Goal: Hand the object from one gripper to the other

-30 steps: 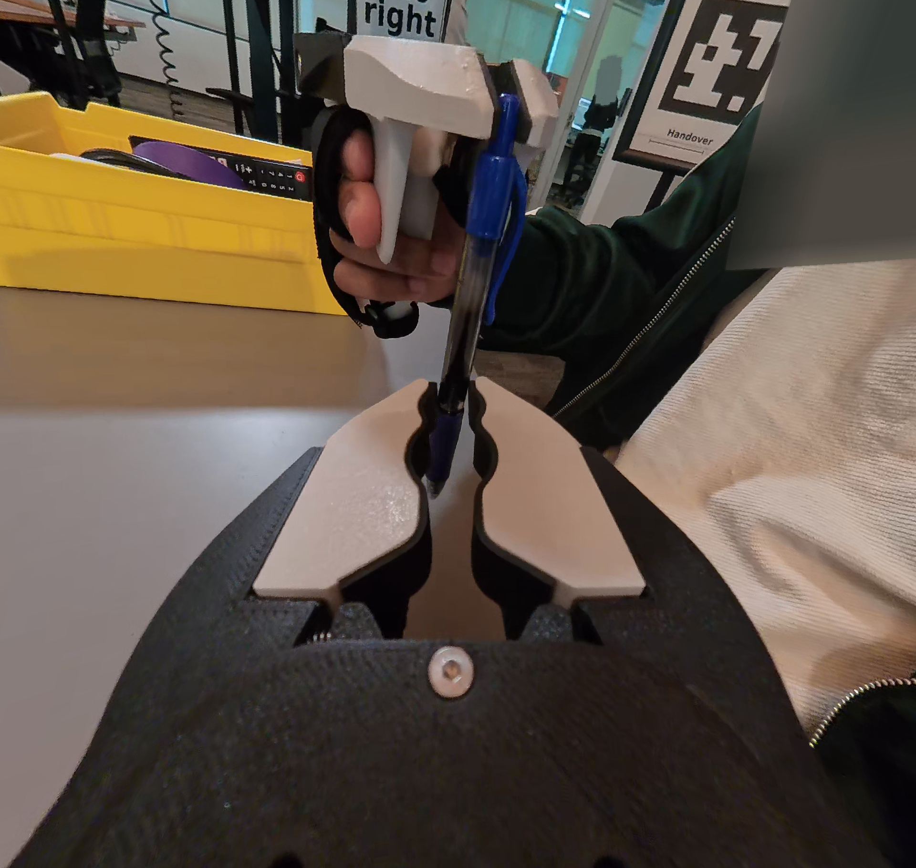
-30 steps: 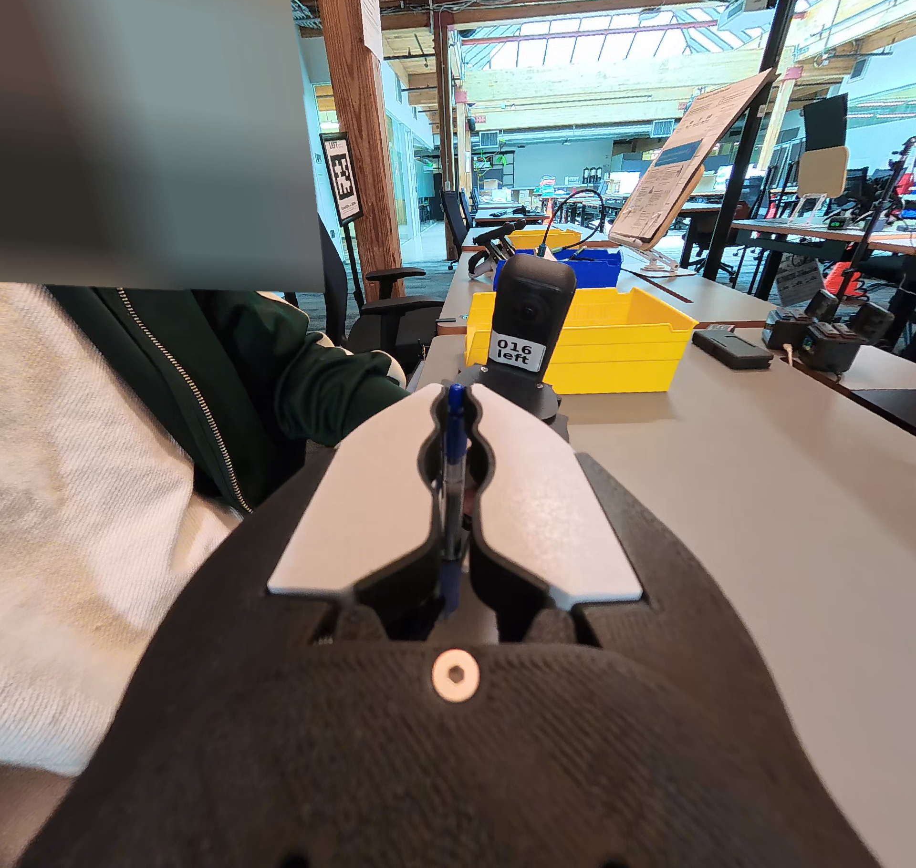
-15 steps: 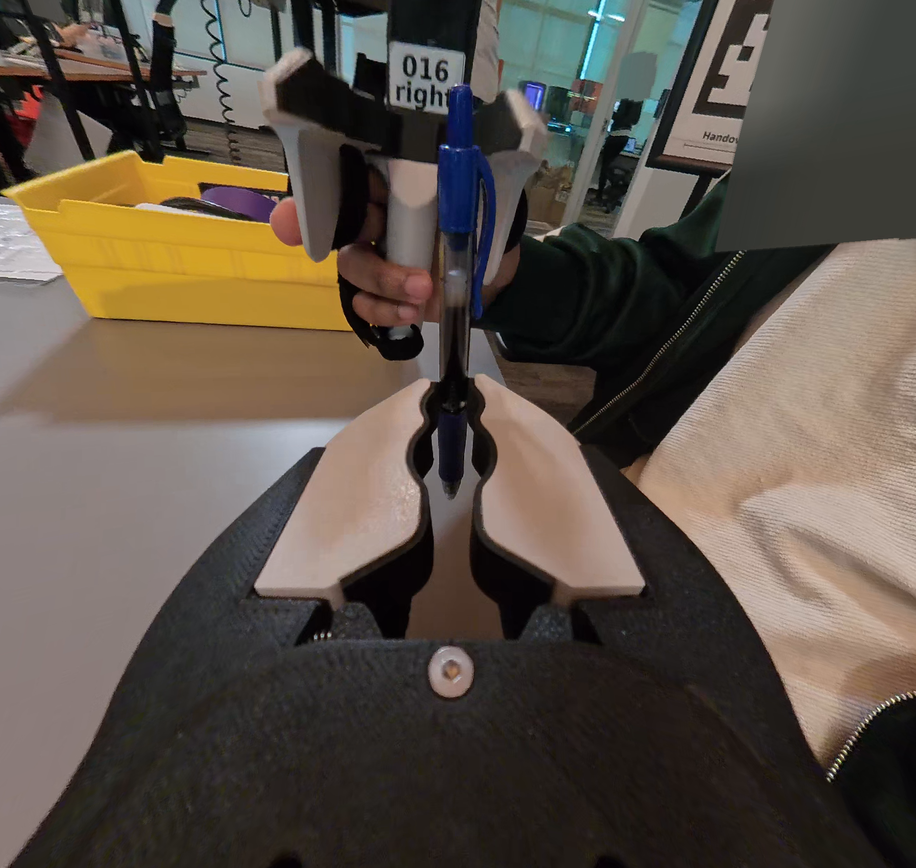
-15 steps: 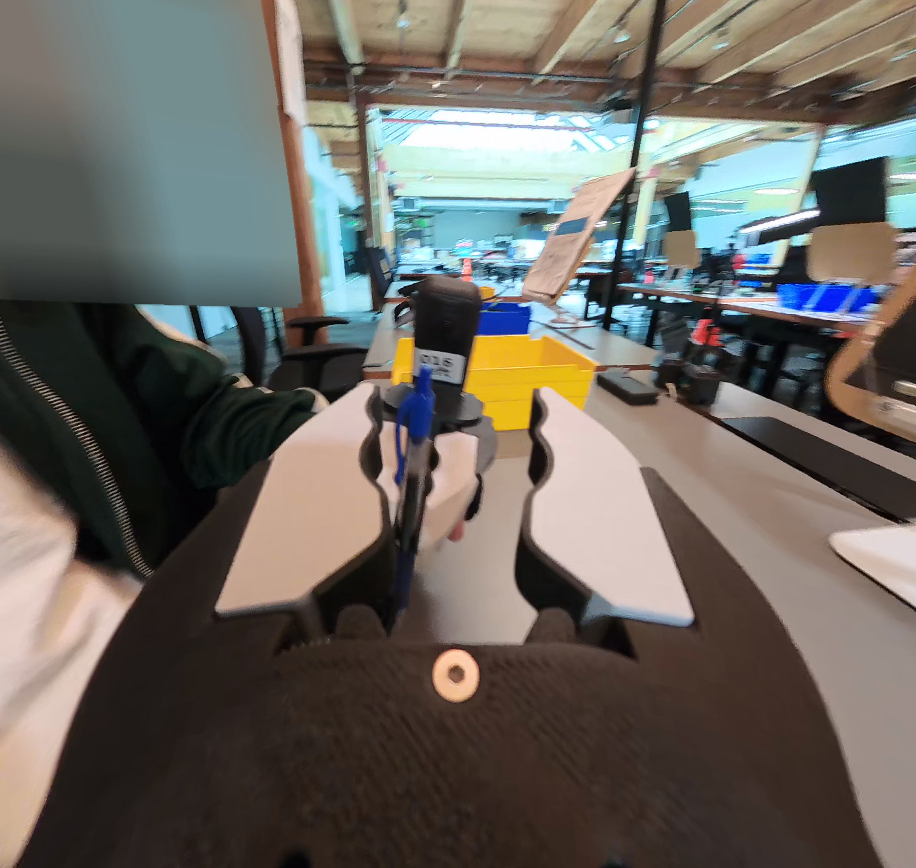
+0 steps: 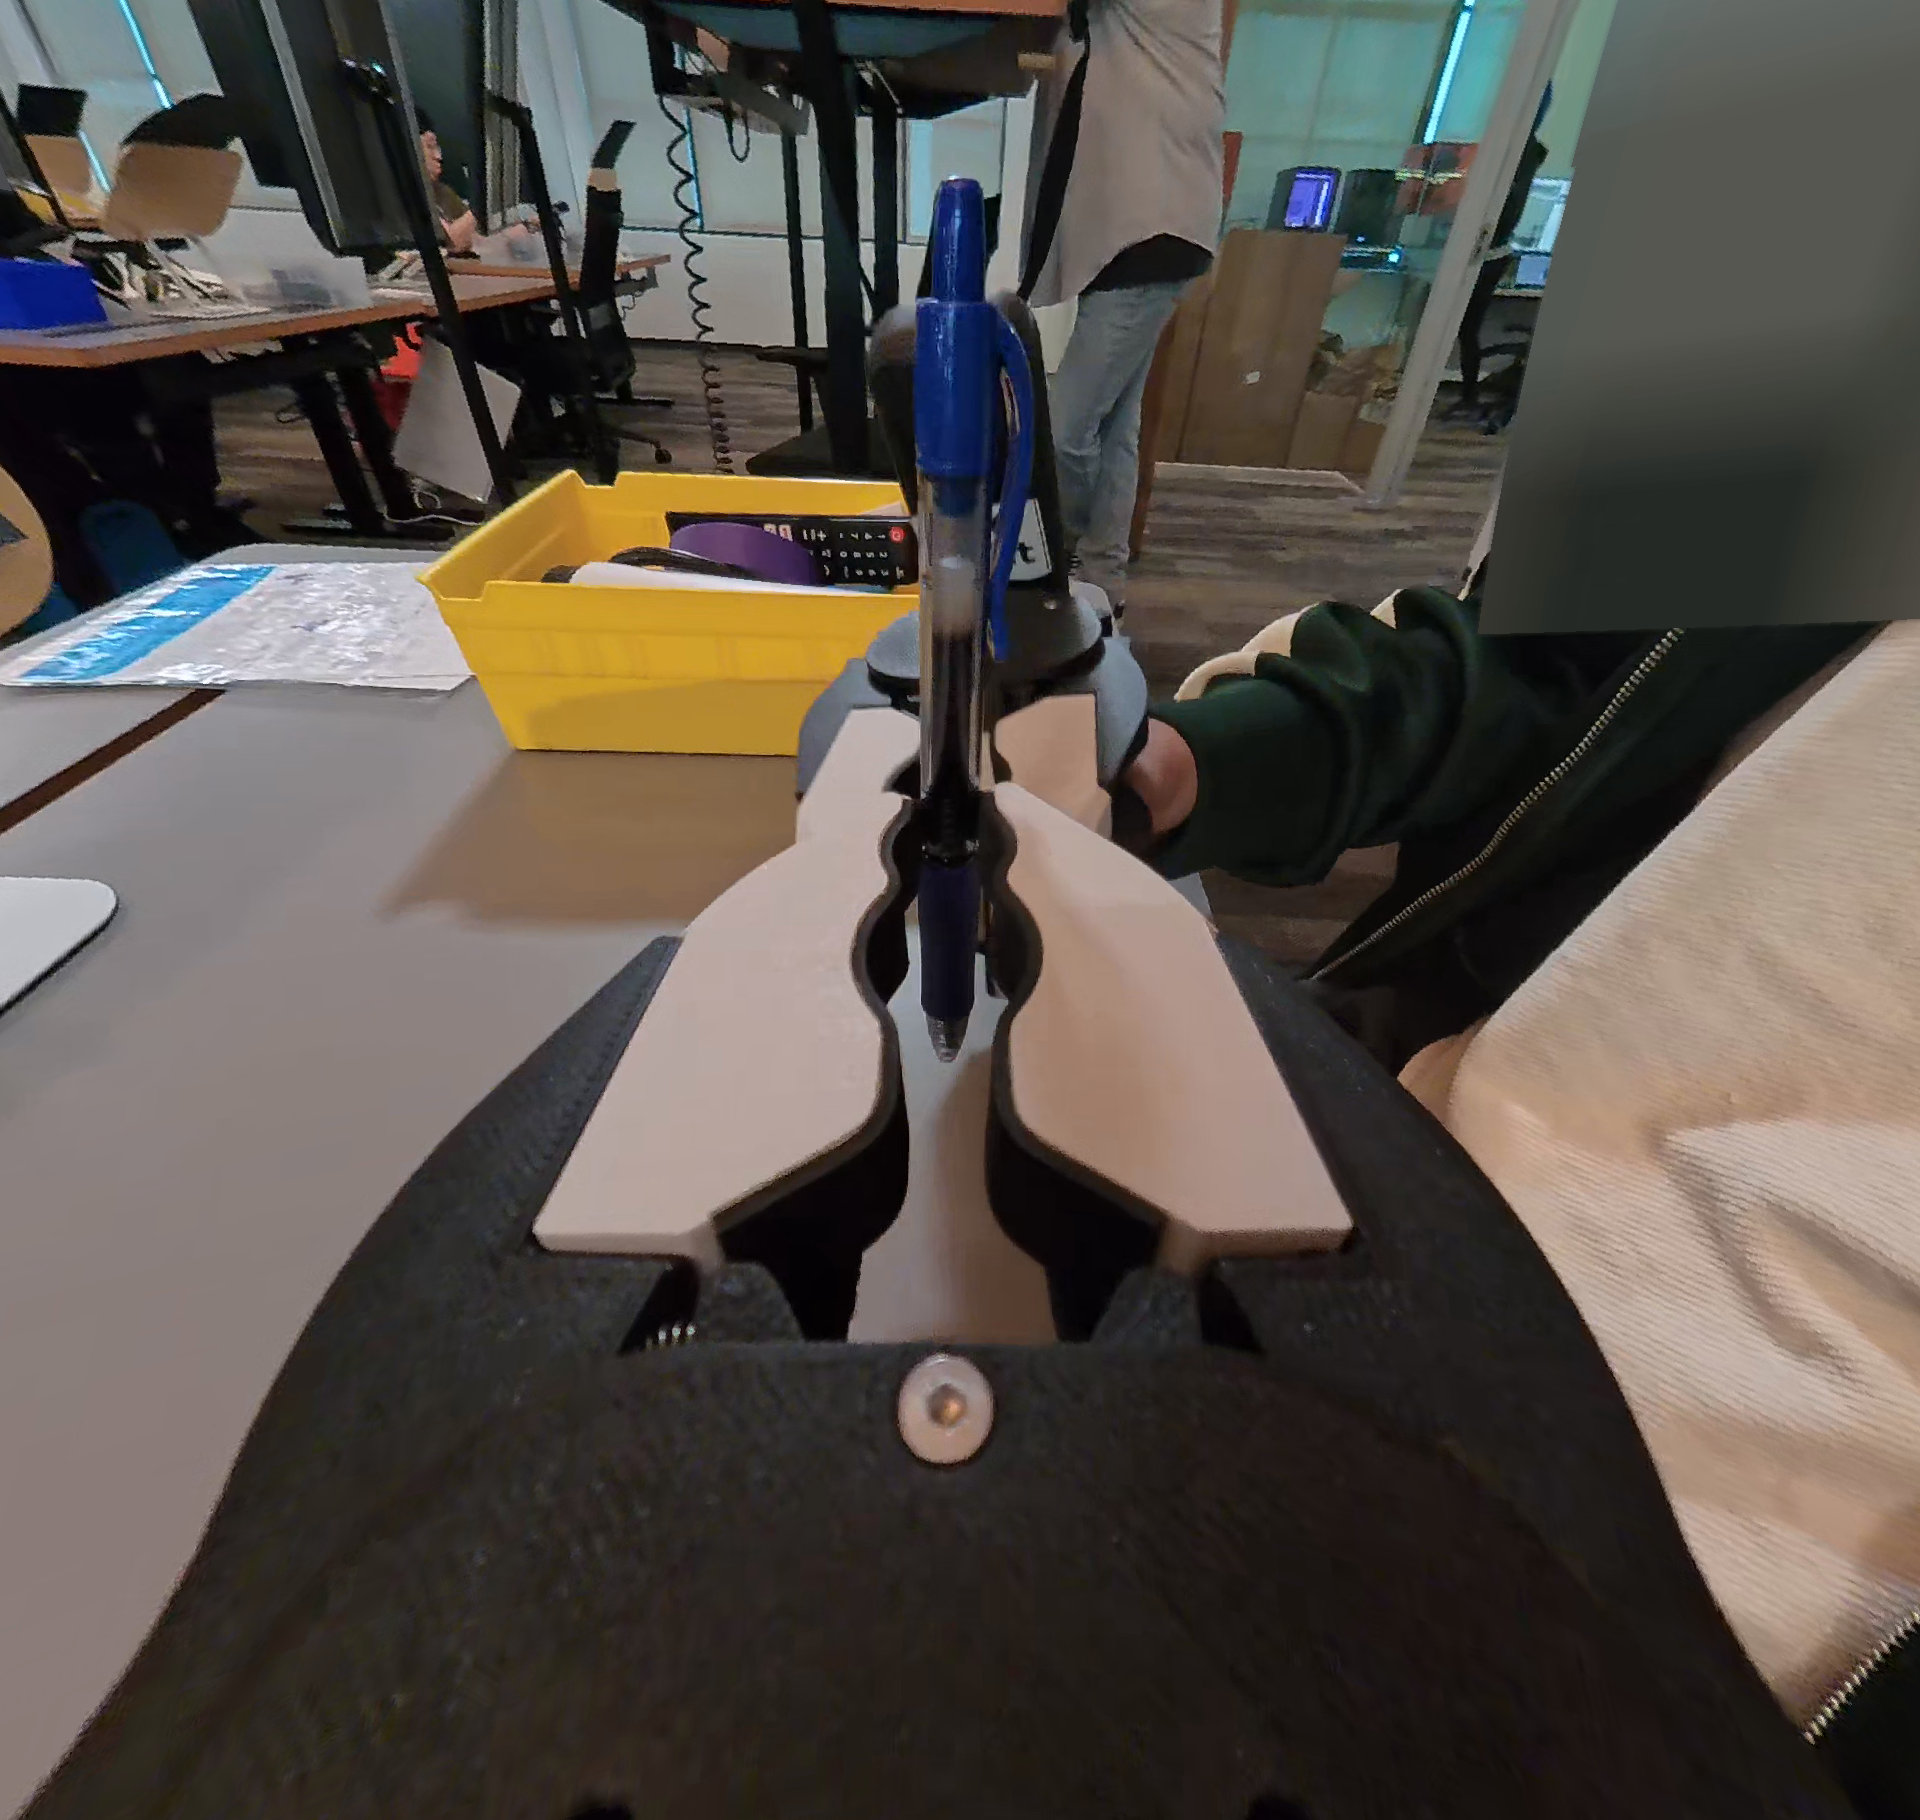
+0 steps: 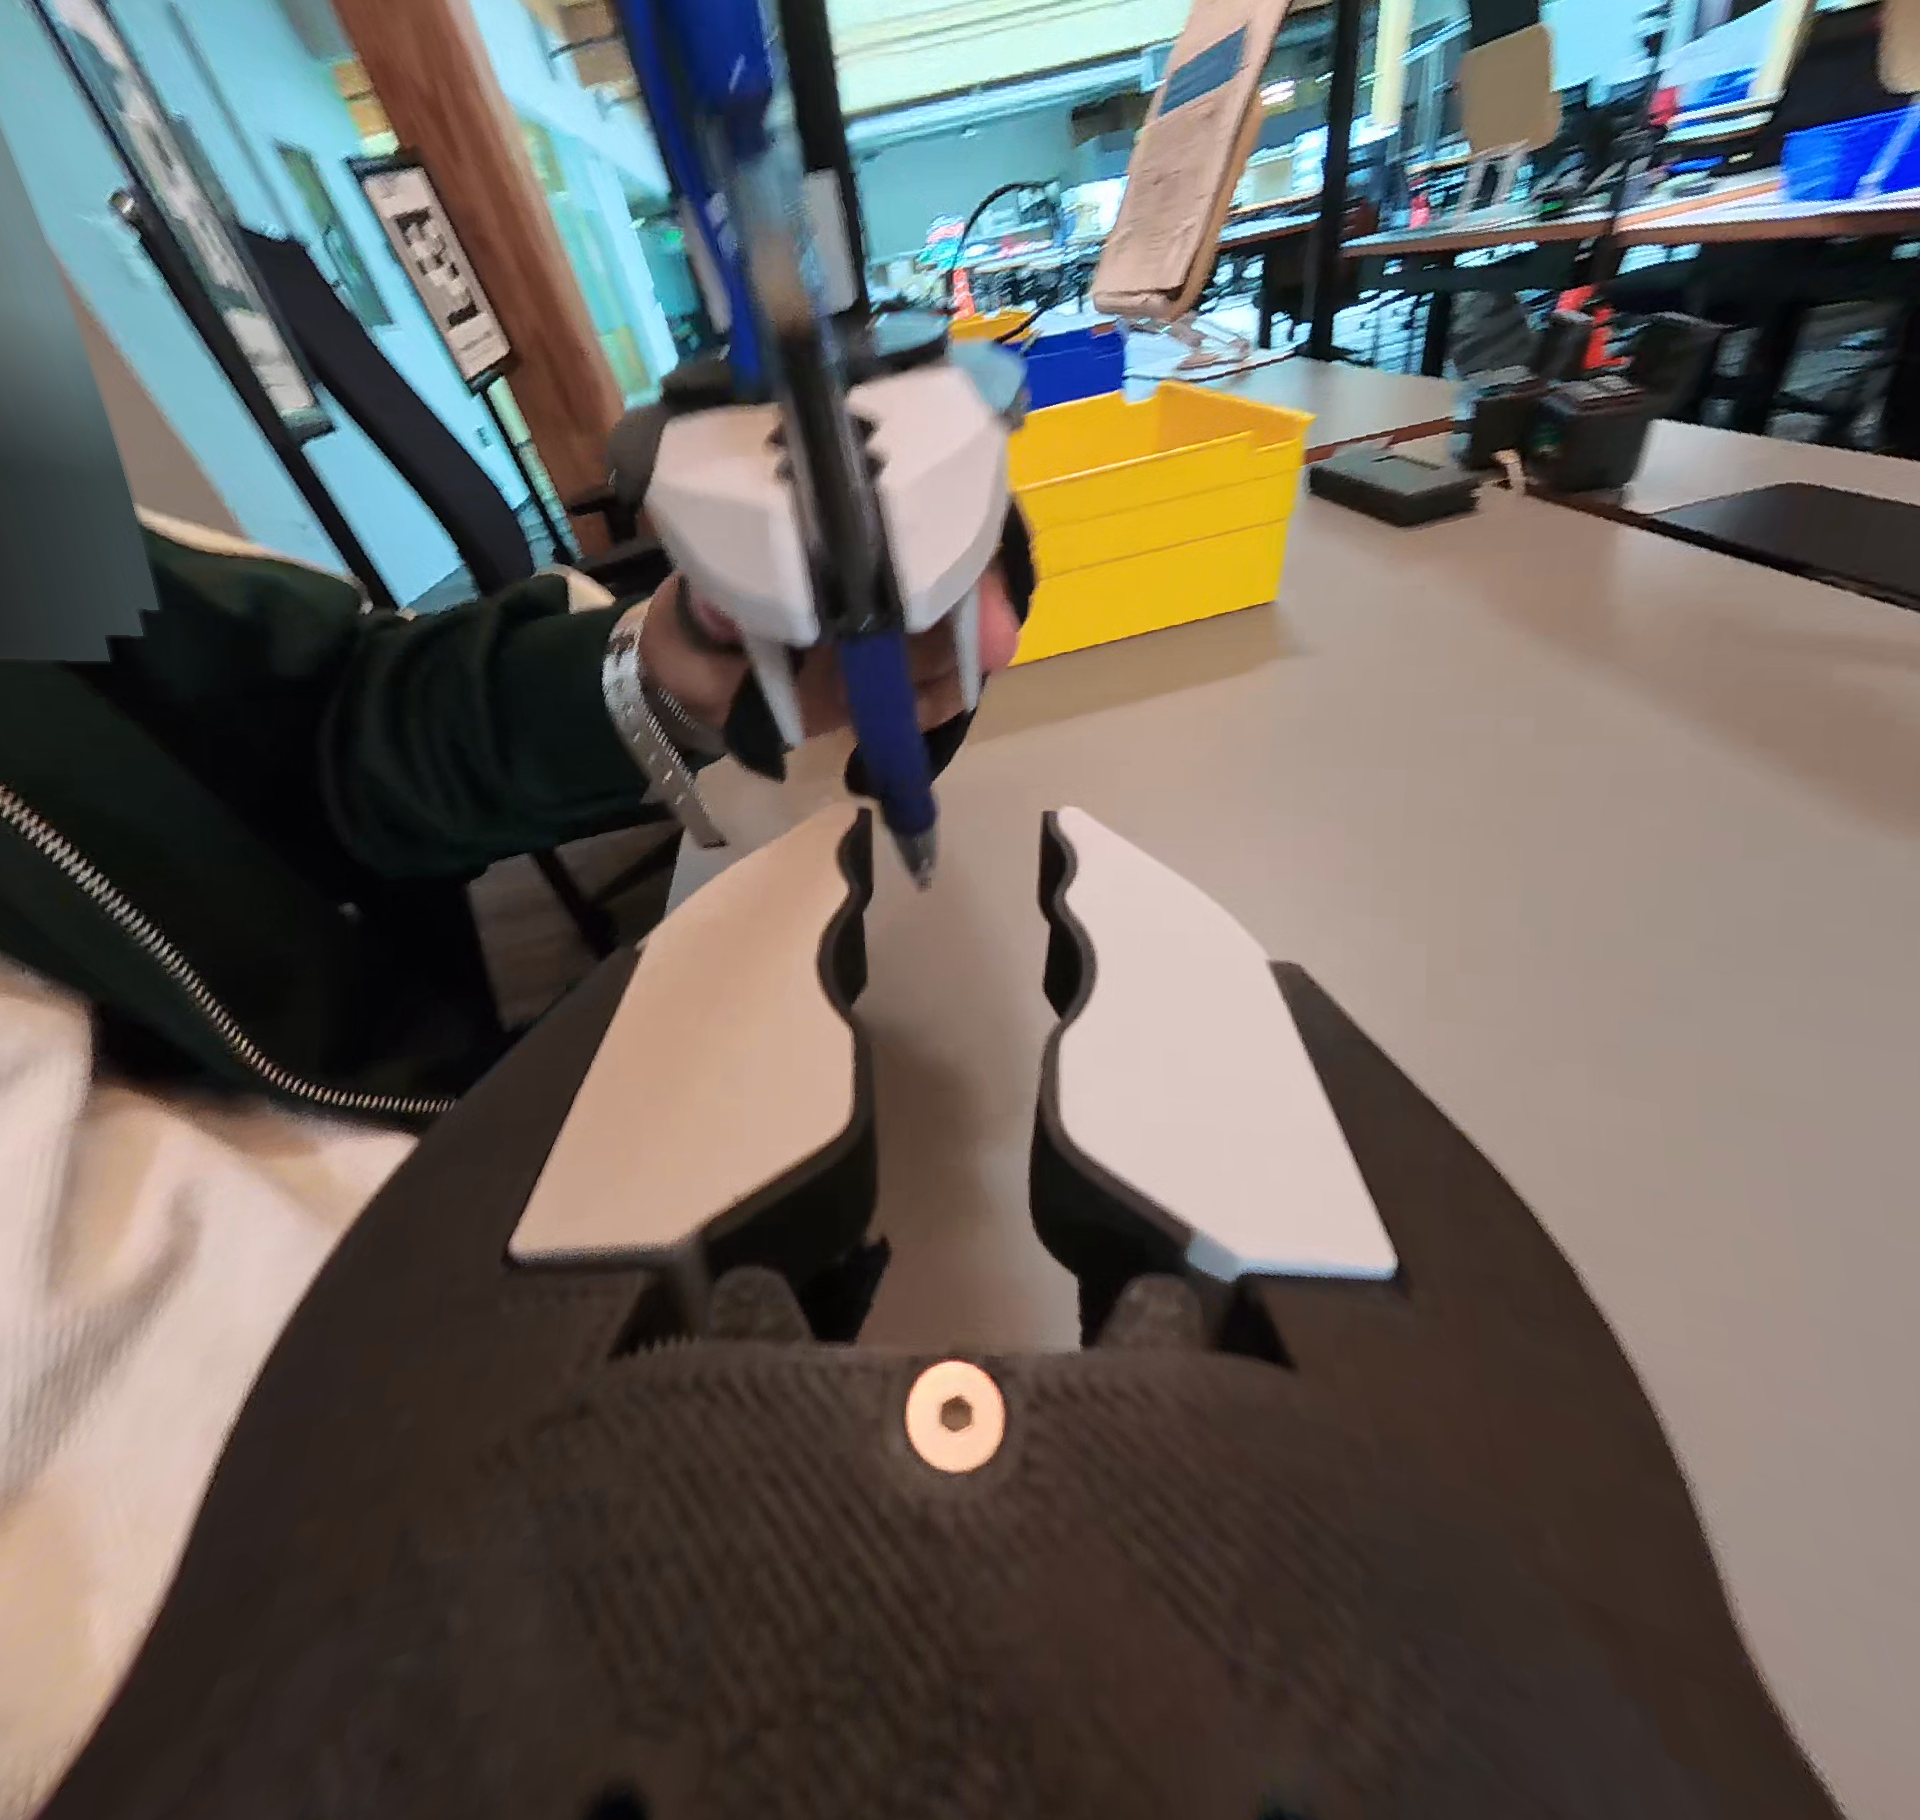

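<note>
Blue and clear plastic make up the pen, which in the left wrist view stands almost upright between the pale fingers of the left gripper. The two fingers are nearly together and clamp the pen at its dark blue grip section, with the writing tip pointing down toward the camera and the clip end rising above. Just behind the pen, the right gripper shows partly, held by a hand in a dark green sleeve. A yellow bin sits on the grey table farther back, with a remote and a purple item inside it.

From the right wrist view, the right gripper is spread wide with only bare table between its fingers; it has hold of nothing. The left gripper hangs ahead of it, its white fingers closed around the pen, which tilts slightly and is a little blurred. The pen's tip ends just above and between the right gripper's fingertips, closer to the left-hand one; whether it touches cannot be told. A yellow bin stands on the table behind.
</note>
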The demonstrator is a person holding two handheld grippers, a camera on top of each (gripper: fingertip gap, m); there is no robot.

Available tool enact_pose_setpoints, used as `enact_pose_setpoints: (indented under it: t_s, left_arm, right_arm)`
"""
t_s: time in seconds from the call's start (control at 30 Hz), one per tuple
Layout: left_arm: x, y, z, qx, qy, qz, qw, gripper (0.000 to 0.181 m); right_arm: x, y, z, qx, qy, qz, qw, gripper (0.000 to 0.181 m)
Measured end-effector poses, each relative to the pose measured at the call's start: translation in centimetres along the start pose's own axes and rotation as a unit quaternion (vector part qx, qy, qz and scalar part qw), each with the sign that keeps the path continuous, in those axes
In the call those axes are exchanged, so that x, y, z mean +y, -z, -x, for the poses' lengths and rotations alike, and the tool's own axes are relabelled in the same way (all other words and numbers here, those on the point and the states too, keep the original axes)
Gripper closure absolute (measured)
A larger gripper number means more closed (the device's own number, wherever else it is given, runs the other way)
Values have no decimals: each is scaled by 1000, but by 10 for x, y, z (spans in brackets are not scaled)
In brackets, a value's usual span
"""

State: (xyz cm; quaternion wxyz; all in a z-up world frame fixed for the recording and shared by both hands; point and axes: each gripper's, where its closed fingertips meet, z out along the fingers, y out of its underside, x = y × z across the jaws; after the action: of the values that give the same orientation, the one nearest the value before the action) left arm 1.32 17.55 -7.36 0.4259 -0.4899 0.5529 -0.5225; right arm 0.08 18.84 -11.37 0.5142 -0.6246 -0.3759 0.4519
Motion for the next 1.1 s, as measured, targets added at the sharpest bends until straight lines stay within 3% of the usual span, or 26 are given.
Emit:
enact_pose_setpoints:
  t_s: [0.27, 0.4, 0.57, 0.7, 1.1]
  left_arm:
    - [-9, 0, -2, -2, 3, -15, 1000, 170]
    - [-8, -2, -4, 0, 5, -16, 1000, 169]
    - [-10, -2, -5, 5, 9, -23, 1000, 170]
    - [-13, -2, -1, -4, 18, -39, 999, 146]
    - [-8, 5, 13, -19, 43, -57, 997, 143]
  right_arm:
    - [-4, -8, 9, 1, 18, -14, 1000, 157]
    - [-7, -7, 12, 1, 31, -21, 999, 170]
    - [-8, -6, 13, 3, 42, -19, 999, 170]
    - [-12, -2, 10, 12, 47, -29, 998, 170]
    - [-23, 14, -3, 25, 20, -66, 997, 170]
